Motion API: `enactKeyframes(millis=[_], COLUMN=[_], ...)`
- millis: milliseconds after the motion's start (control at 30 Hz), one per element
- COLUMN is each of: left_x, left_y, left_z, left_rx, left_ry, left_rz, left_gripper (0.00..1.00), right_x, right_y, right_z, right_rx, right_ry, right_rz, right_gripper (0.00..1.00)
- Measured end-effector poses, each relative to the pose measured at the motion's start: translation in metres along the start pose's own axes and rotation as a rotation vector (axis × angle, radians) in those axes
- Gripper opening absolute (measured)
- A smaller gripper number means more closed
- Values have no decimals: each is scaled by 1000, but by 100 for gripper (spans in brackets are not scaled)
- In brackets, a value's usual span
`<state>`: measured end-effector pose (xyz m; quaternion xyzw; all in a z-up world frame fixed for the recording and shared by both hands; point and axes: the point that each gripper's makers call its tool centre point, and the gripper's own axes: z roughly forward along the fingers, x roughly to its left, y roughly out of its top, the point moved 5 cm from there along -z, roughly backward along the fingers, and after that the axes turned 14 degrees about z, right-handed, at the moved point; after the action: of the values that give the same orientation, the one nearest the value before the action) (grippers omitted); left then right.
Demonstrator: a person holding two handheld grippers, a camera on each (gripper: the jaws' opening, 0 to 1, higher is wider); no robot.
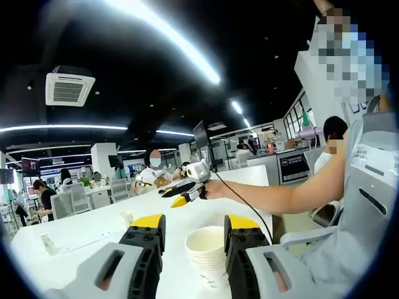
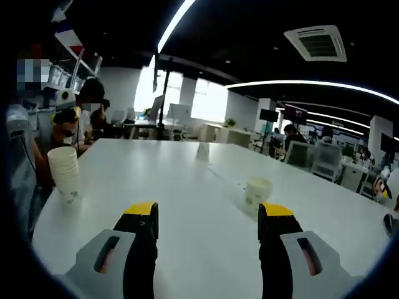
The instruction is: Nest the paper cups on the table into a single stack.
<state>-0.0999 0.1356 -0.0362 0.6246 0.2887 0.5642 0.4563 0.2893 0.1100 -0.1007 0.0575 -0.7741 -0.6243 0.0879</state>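
Left gripper view. The left gripper point(image 1: 194, 232), grey-bodied with yellow-tipped black jaws, has its jaws spread wide on either side of a stack of nested white paper cups point(image 1: 207, 254). The stack stands upright on the white table point(image 1: 87, 227), its rim close to the right-hand jaw; whether either jaw touches it cannot be told, and nothing is seen to be clamped. Beyond it, the right gripper point(image 1: 179, 194) is held out above the table in a person's hand point(image 1: 215, 189), its yellow and black tips apart with nothing between them. A single white paper cup point(image 1: 126, 217) stands further back on the table. Another small white cup, upside down point(image 1: 48, 243), sits near the left edge.

Right gripper view. The right gripper point(image 2: 207, 216) shows the same grey body and yellow-tipped jaws, wide apart and holding nothing, above bare tabletop point(image 2: 187, 205). The white cup stack point(image 2: 64, 173) stands near the table's left edge, well apart from the jaws. A single upright white cup point(image 2: 257, 190) stands just beyond the right-hand jaw tip, not touching it. An upside-down white cup point(image 2: 202, 151) sits far back on the table.
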Motion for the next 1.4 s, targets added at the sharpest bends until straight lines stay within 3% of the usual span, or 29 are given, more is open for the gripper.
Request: enactKeyframes(millis=[200, 400, 800, 1100, 1400], left_x=[3, 6, 7, 8, 5], left_y=[-1, -3, -5, -5, -2], left_z=[-2, -4, -6, -6, -3], left_rx=[4, 9, 10, 10, 1], left_ry=[8, 19, 21, 23, 11], left_rz=[2, 0, 0, -4, 3], left_gripper=[40, 40, 39, 39, 38], right_x=[-36, -45, -82, -96, -94], right_y=[-10, -20, -37, -34, -34], right_z=[8, 14, 19, 24, 41], right_rx=[10, 33, 67, 69, 83], right_ry=[-6, -15, -37, -43, -26], right_rz=[64, 88, 113, 107, 88], right_gripper=[68, 68, 68, 67, 67])
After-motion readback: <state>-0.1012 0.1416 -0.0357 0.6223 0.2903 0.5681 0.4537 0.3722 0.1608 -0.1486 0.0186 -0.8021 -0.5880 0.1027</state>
